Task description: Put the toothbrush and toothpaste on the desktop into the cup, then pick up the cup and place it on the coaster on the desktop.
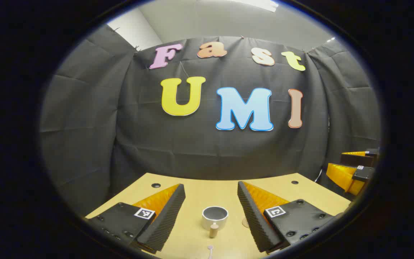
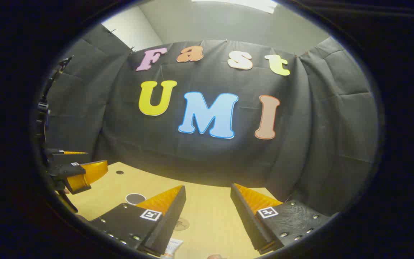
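Observation:
A white cup (image 1: 214, 217) stands upright on the wooden desktop (image 1: 210, 194), low between the fingers of my open left gripper (image 1: 211, 185). A short tan peg-like piece (image 1: 213, 230) stands just in front of it, and a thin pale tip (image 1: 210, 248) lies nearer still; I cannot tell what either is. The round coaster (image 1: 244, 222) peeks out beside the right finger. In the right gripper view, my open right gripper (image 2: 207, 187) hovers over the desktop (image 2: 210, 216), with the coaster (image 2: 182, 224) by its left finger, the toothpaste tube (image 2: 173, 248) partly hidden below, and the cup (image 2: 135, 198) farther left.
The right gripper (image 1: 347, 163) hangs at the far right of the left gripper view; the left gripper (image 2: 81, 163) sits at the left edge of the right gripper view. Black cloth walls close off the desk's back and sides. Small round holes (image 1: 155, 185) mark the desk's far corners.

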